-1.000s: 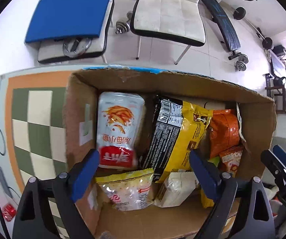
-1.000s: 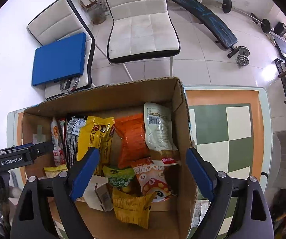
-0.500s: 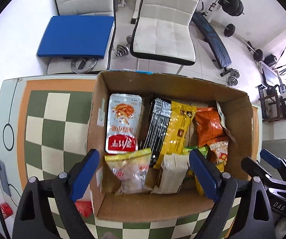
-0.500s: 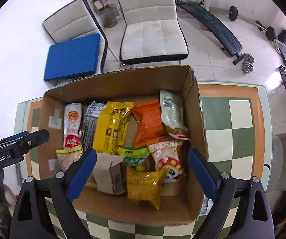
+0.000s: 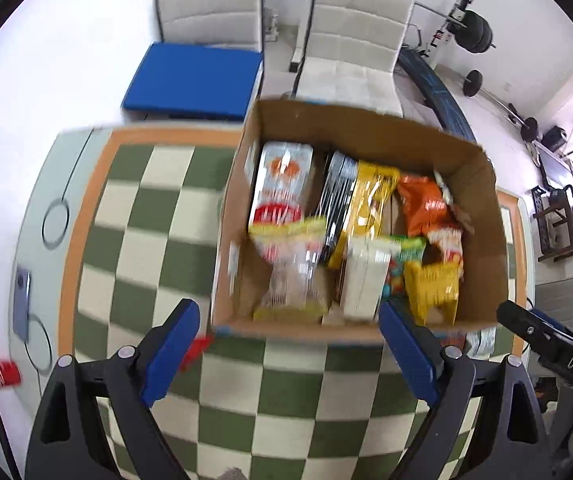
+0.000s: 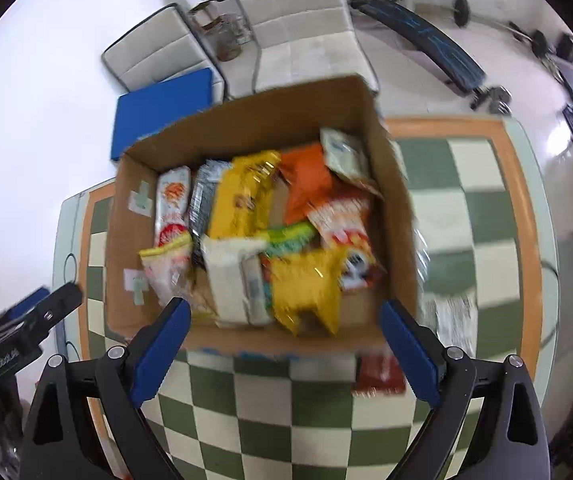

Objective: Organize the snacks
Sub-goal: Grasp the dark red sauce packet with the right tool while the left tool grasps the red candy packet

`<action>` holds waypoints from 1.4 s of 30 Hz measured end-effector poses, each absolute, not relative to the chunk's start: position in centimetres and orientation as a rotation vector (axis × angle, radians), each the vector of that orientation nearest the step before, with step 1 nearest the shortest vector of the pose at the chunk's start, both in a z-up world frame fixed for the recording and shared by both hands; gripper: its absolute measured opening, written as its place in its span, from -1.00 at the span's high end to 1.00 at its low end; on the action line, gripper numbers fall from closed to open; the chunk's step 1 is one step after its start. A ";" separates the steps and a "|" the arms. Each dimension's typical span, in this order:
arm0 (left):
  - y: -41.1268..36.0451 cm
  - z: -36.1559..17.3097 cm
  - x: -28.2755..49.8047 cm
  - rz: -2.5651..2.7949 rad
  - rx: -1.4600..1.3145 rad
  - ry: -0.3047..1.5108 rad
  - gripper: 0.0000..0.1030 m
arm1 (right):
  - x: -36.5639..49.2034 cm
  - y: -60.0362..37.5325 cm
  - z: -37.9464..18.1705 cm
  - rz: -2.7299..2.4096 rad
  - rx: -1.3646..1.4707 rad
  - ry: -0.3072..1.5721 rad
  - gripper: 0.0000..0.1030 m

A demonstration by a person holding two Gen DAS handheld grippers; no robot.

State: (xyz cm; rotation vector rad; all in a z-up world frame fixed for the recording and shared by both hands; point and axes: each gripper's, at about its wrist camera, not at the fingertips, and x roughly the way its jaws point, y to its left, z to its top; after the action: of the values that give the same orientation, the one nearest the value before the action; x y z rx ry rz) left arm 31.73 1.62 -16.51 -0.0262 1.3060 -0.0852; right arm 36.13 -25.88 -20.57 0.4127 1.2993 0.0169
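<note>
Now, left wrist view: the cardboard box (image 5: 366, 216) has slid from filling the frame a second ago to sitting small and high, right of centre, with green-and-cream checkered bench (image 5: 158, 232) open on its left and below it. Left gripper (image 5: 290, 344) points steeply down, jaws wide apart, nothing between them; its blue pads frame the box's near wall and the bare checks in front. Snacks stay packed inside: a white-and-red pouch (image 5: 282, 184) at the left wall, a yellow bag (image 5: 370, 200) mid-box, an orange bag (image 5: 426, 204) to the right. A red packet (image 5: 194, 350) lies on the bench just off the box's near left corner; a phone (image 5: 22, 304) rests near the bench's left edge. The other gripper's black tip shows at the right margin.

Right wrist view: the box (image 6: 262, 128) has likewise dropped away and now sits centre-left, all four walls visible, where earlier its near wall was cut off. Right gripper (image 6: 282, 344) tilts steeply downward; its jaws have just been opening and stand wide, empty. Silver packets (image 6: 450, 316) lie on the bench just beside the box's right wall, a dark red one (image 6: 380, 374) near its front right corner. Open checks (image 6: 470, 208) stretch right to the orange border. Image blurred.
</note>
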 end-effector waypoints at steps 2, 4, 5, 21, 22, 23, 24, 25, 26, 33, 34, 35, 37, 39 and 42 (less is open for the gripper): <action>1.9 -17.8 30.2 -0.073 -0.043 1.334 -0.79 | 34.0 -27.0 -21.7 -0.018 0.451 1.318 -0.89; 2.1 -19.1 29.0 -0.053 -0.060 1.362 -0.79 | 32.4 -28.0 -23.1 -0.045 0.475 1.344 -0.90; 2.3 -20.1 28.4 -0.033 -0.066 1.376 -0.79 | 31.4 -28.6 -24.4 -0.073 0.490 1.369 -0.90; 9.0 -29.6 25.5 0.201 -0.175 1.542 -0.79 | 28.8 -30.7 -38.2 -0.252 0.535 1.519 -0.50; 9.5 -29.9 25.5 0.211 -0.188 1.553 -0.79 | 28.7 -30.6 -38.4 -0.265 0.531 1.527 -0.34; 10.1 -30.2 25.5 0.219 -0.209 1.565 -0.79 | 28.6 -30.3 -38.2 -0.272 0.514 1.505 -0.27; 10.6 -30.4 25.4 0.224 -0.229 1.574 -0.79 | 28.6 -30.0 -38.1 -0.268 0.490 1.500 -0.20; 11.4 -30.6 25.3 0.233 -0.260 1.582 -0.79 | 28.5 -29.7 -38.0 -0.264 0.474 1.496 -0.17; 11.9 -30.6 25.2 0.237 -0.277 1.585 -0.79 | 28.1 -29.4 -38.0 -0.270 0.466 1.493 -0.16; 16.0 -31.8 25.5 0.268 -0.430 1.617 -0.79 | 24.4 -26.7 -37.3 -0.193 0.553 1.495 -0.15; 16.4 -32.1 25.7 0.272 -0.451 1.622 -0.79 | 24.2 -26.2 -37.1 -0.184 0.569 1.495 -0.15; 17.0 -32.4 26.0 0.275 -0.468 1.624 -0.79 | 24.1 -25.4 -36.9 -0.163 0.580 1.495 -0.15; 17.8 -33.0 26.7 0.279 -0.496 1.630 -0.79 | 24.3 -23.8 -36.5 -0.127 0.585 1.492 -0.15; 18.3 -33.5 27.5 0.278 -0.516 1.638 -0.79 | 25.1 -22.0 -35.8 -0.096 0.566 1.491 -0.15; 18.5 -34.7 28.7 0.272 -0.511 1.664 -0.79 | 26.2 -19.6 -35.0 -0.056 0.521 1.482 -0.15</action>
State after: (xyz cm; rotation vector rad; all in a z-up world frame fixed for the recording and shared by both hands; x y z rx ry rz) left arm 28.68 18.52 -34.66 -0.5112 1.6637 0.2724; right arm 26.23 -19.63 -35.03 0.5211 1.4822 -0.0564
